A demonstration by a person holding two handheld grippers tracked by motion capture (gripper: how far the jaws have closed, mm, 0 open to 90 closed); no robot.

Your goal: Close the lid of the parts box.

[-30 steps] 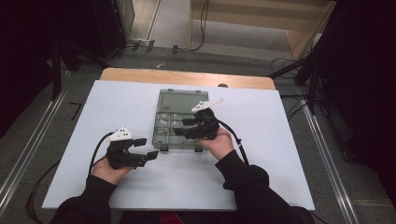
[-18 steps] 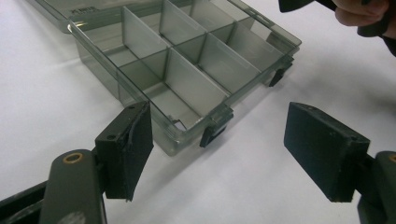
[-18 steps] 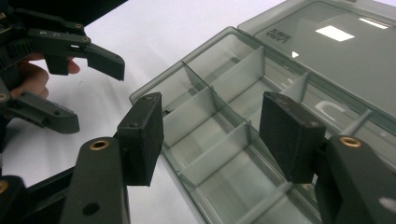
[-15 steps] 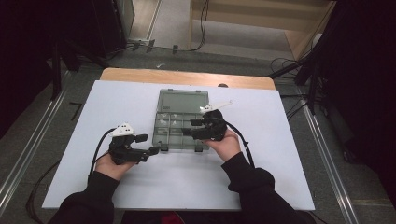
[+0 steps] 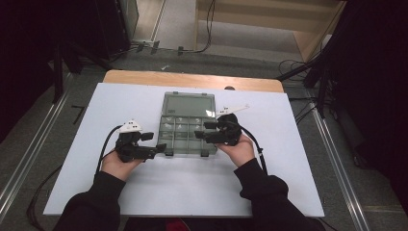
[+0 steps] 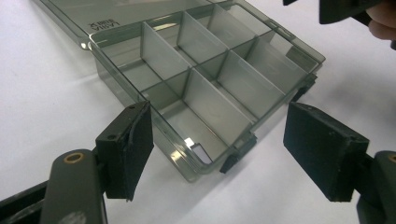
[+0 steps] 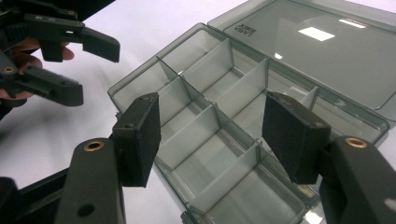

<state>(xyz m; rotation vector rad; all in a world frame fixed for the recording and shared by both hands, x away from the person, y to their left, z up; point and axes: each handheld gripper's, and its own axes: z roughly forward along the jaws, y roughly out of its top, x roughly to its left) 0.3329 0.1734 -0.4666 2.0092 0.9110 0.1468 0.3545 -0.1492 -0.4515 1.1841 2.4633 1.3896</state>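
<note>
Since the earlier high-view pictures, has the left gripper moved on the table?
Yes. The left gripper has moved rightward, closing in on the organizer box; its jaws are now by the box's near-left corner.

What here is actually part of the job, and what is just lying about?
Part of the job:
- organizer box, lid open, compartments empty
- left gripper, open, beside the box's near corner
- right gripper, open over the box, jaws just widened, nothing between them

Just lying about:
- white sheet under the box
- wooden table edge
- cables on the floor
</note>
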